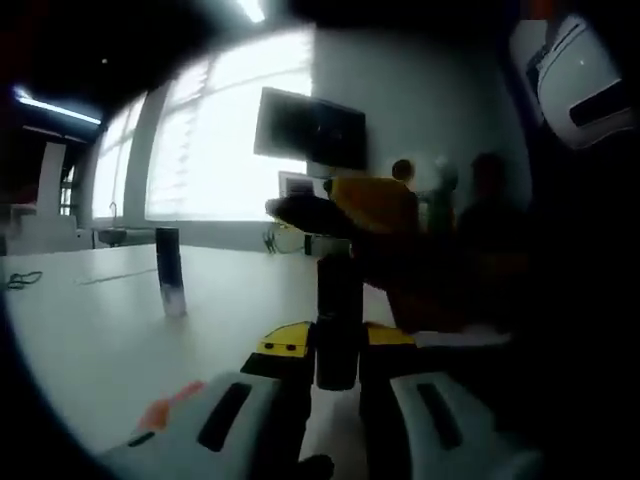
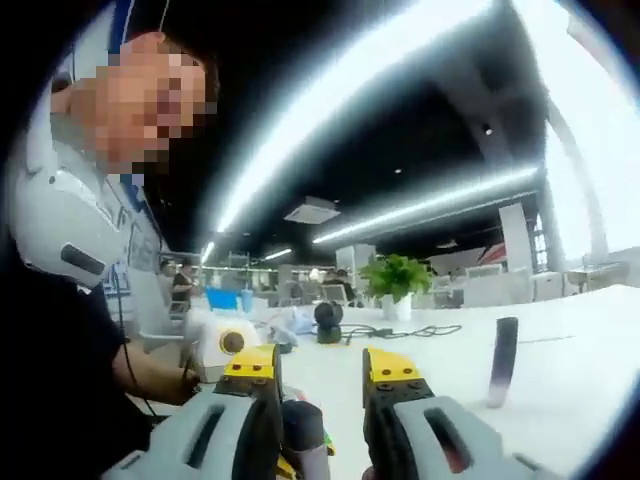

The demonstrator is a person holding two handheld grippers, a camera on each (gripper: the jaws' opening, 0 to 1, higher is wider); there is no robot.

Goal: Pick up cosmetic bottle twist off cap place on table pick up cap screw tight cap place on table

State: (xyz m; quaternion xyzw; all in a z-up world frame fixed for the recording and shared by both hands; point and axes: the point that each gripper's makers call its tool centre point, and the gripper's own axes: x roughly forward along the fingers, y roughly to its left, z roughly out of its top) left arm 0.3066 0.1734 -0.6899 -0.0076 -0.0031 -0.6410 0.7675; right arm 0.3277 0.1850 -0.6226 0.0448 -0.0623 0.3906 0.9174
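In the left gripper view, the left gripper [image 1: 336, 362] is holding a dark cylindrical bottle [image 1: 337, 300] between its yellow-tipped jaws, which are closing narrowly on the bottle's lower part; the bottle is standing upright above the jaws. Past it, the right gripper [image 1: 340, 215], dark and yellow, is sitting at the bottle's top, though whether its jaws are pressing on the cap cannot be told. Farther left, a second dark cosmetic bottle [image 1: 169, 272] is standing upright on the white table [image 1: 90, 340], well apart from the held one. A dark monitor [image 1: 309, 128] is hanging against the bright window behind.

In the right gripper view, the right gripper [image 2: 320, 375] is showing its yellow tips with a gap between them, and a dark rounded object is lying low between the jaws; contact cannot be told. To the right, the second bottle [image 2: 503, 360] is standing on the table [image 2: 560, 400]. A potted plant [image 2: 397, 280] is sitting farther back, and a person [image 2: 60, 300] is standing at the left.
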